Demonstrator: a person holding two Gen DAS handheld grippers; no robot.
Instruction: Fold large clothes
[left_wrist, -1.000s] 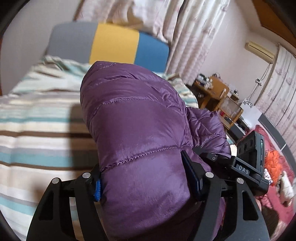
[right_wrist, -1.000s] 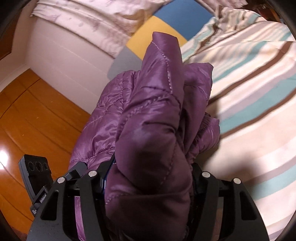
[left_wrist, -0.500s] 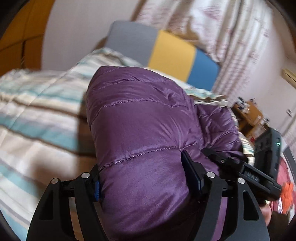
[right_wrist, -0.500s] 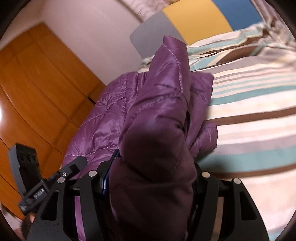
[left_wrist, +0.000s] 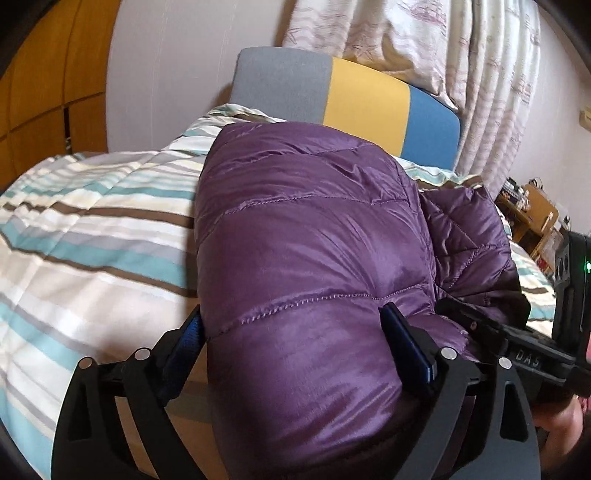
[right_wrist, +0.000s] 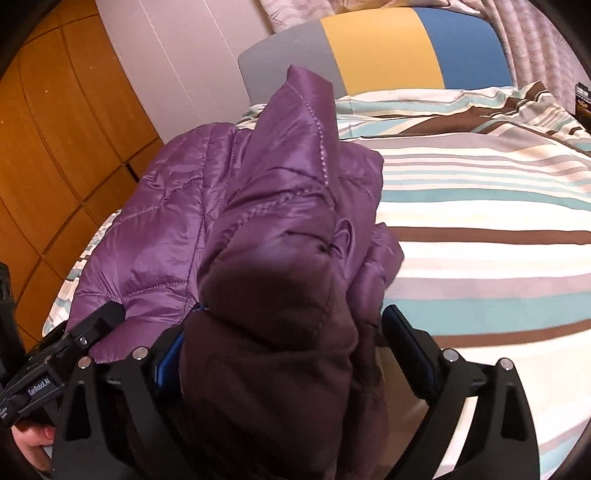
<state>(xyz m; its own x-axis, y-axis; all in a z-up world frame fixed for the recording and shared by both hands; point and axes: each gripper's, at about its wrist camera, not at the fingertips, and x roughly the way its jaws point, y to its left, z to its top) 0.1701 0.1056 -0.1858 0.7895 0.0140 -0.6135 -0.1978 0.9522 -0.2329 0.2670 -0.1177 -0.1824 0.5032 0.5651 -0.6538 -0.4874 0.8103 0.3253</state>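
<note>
left claw (left_wrist: 295, 343) is opening wide with the jacket (left_wrist: 314, 240) bulging between its fingers; the left pad (left_wrist: 186, 339) looks just clear of the cloth, while the right pad (left_wrist: 406, 343) sits against the fold. right claw (right_wrist: 288, 343) is opening too, a dark bunched fold of the jacket (right_wrist: 258, 206) between its fingers, the right finger (right_wrist: 406, 339) apart from the cloth. the jacket is shiny purple quilted nylon, puffy, stitched in rows, folded into a thick heap on the striped quilt (left_wrist: 92, 229). beyond it stands a grey, yellow and blue headboard (left_wrist: 347, 99). the heap lies near the quilt's left edge in the right view; wide bare quilt (right_wrist: 480, 221) lies to its right.
</note>
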